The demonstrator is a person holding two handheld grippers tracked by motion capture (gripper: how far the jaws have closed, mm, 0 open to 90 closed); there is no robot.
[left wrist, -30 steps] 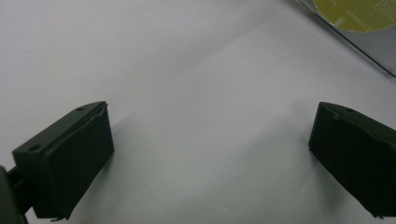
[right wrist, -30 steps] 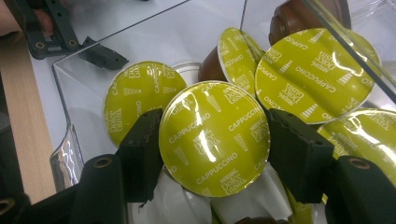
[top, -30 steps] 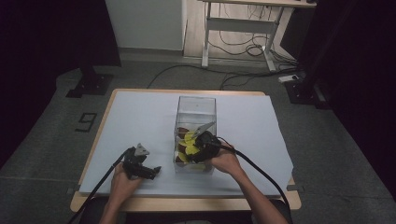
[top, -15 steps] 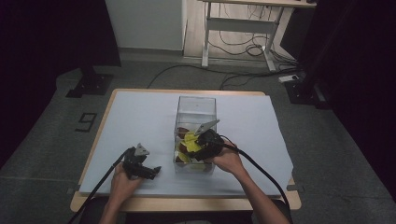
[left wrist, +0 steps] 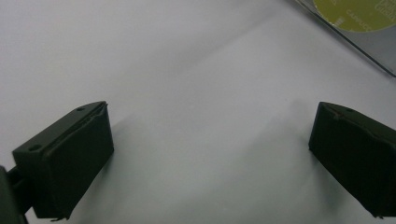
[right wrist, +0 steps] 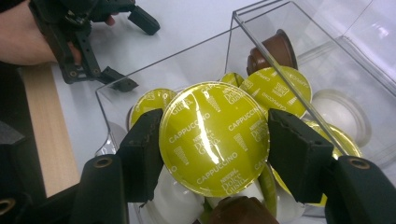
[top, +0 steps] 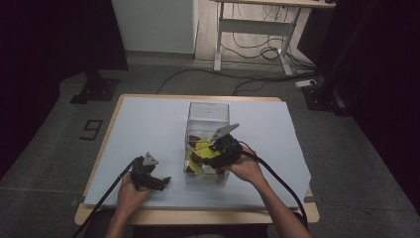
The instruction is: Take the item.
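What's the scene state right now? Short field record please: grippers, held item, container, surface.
right gripper: shut on a capsule, above the box
held item: yellow-green cappuccino capsule, foil lid facing the camera
left gripper: open, nothing between the jaws, over the sheet
container: clear plastic box, open top, holds more yellow-green capsules and a brown capsule
surface: white sheet on a wooden table
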